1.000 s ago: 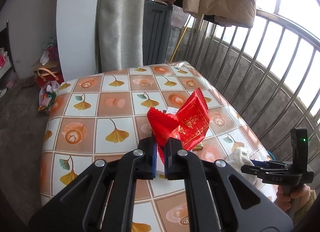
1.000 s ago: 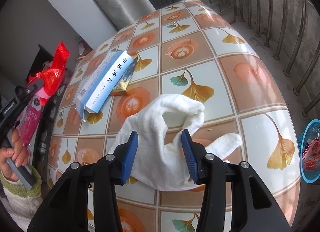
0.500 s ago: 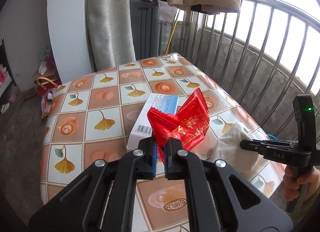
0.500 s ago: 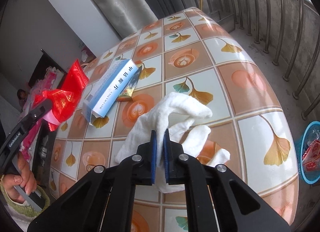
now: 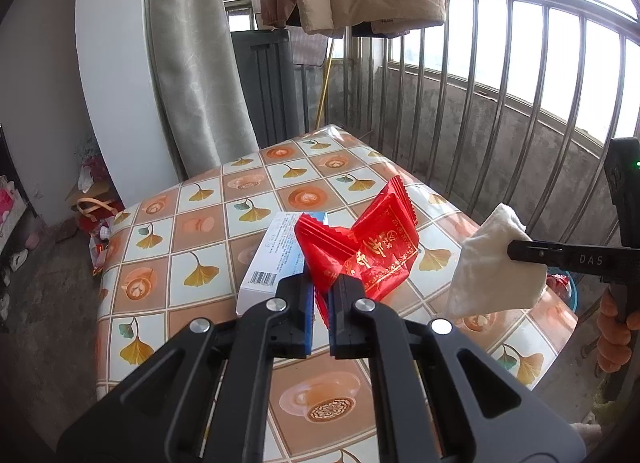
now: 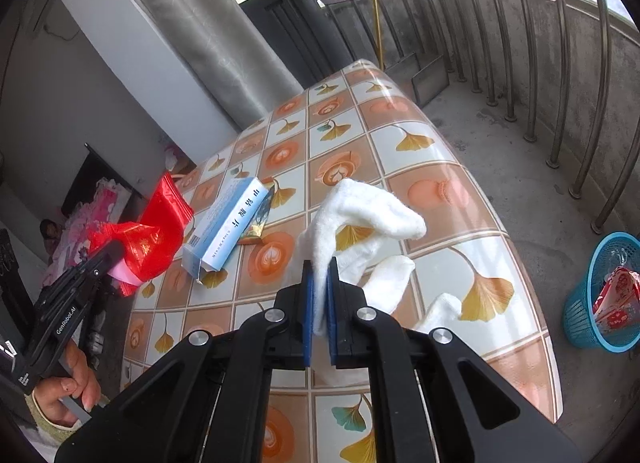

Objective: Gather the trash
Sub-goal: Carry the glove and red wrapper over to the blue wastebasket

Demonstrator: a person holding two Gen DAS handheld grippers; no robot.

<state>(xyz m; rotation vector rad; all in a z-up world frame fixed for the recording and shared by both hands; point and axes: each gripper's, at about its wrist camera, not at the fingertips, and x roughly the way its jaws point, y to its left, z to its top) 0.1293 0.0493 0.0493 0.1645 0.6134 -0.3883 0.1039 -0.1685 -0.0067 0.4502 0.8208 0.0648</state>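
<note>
Left gripper (image 5: 320,299) clamps red wrapper (image 5: 360,251) above blue-white box (image 6: 228,223); right gripper (image 6: 320,295) pinches white cloth (image 6: 356,223) (lifted, possibly clear) right of box.

Up close, the left claw (image 5: 321,309) shows matte black linkage arms, silver round screw heads at the joints and blue pads on its inner fingers. The right claw (image 6: 320,313) is built the same; from the left wrist view its side carries white "DAS" lettering and a small green light. The left handle reads "GenRobot.AI". Bare skin, greenish knit cuff.
</note>
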